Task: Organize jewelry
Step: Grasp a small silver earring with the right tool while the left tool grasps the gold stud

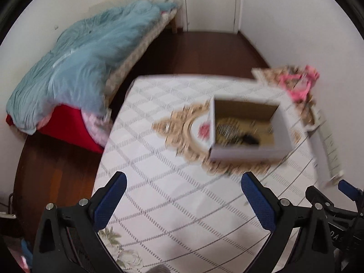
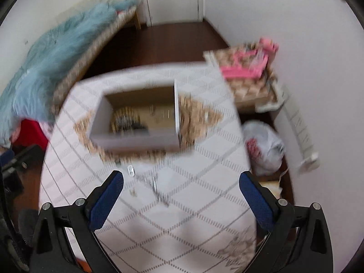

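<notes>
A white cardboard box (image 1: 246, 152) with a brown inside stands on a gold ornate mat (image 1: 182, 125) on the table (image 1: 159, 193). Blurred jewelry (image 1: 227, 130) lies in the box. In the right wrist view the box (image 2: 136, 140) is ahead and several small silvery pieces of jewelry (image 2: 154, 186) lie loose on the tablecloth just before my right gripper (image 2: 180, 188). My left gripper (image 1: 183, 188) is open and empty above the cloth, short of the box. My right gripper is open and empty too. Both views are motion-blurred.
A bed with a blue blanket (image 1: 79, 68) stands left of the table. A patterned stand with pink items (image 2: 248, 68) is at the right by the wall, a white plastic bag (image 2: 266, 150) on the floor below it. Dark wooden floor (image 1: 200, 52) lies beyond.
</notes>
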Demonstrator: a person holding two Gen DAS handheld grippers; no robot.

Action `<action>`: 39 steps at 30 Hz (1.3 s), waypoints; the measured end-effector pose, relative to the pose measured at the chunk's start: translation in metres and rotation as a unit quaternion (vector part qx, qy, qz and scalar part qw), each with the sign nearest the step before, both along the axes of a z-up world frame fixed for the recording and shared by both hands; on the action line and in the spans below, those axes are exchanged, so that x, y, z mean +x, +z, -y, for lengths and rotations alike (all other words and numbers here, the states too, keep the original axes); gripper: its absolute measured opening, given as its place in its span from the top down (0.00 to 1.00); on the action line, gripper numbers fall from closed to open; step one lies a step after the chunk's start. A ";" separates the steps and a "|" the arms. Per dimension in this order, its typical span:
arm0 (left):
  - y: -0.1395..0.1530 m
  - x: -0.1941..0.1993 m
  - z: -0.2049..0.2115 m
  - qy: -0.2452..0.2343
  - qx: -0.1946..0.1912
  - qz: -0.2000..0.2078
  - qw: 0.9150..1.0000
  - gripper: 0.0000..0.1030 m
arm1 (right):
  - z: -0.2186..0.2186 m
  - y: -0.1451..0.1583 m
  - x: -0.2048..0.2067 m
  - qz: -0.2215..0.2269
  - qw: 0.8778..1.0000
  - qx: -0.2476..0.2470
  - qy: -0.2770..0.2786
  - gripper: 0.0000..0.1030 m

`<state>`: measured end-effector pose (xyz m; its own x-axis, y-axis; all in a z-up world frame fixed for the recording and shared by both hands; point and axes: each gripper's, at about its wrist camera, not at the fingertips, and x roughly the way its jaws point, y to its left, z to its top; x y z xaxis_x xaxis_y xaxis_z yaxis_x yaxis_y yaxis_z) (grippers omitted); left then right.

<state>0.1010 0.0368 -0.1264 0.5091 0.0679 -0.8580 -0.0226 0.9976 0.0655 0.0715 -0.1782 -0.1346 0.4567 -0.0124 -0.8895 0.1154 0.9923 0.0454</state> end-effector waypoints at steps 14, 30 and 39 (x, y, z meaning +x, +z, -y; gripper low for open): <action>-0.110 -0.016 -0.004 0.000 0.032 -0.096 0.995 0.00 | -0.031 -0.123 -0.015 -0.028 0.997 -0.027 0.068 0.52; -0.111 -0.011 0.061 -0.064 -0.051 -0.083 0.993 0.02 | 0.030 -0.085 -0.039 0.028 0.998 0.053 -0.026 0.95; -0.128 -0.007 0.098 -0.111 -0.032 -0.066 0.991 0.60 | 0.052 -0.098 -0.037 0.016 0.996 0.058 -0.059 0.95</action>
<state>0.0942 -0.0614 -0.2542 0.3876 -0.0897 -0.9175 0.2026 0.9792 -0.0102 0.0340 -0.2303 -0.2324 0.4856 0.0339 -0.8735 0.2277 0.9599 0.1638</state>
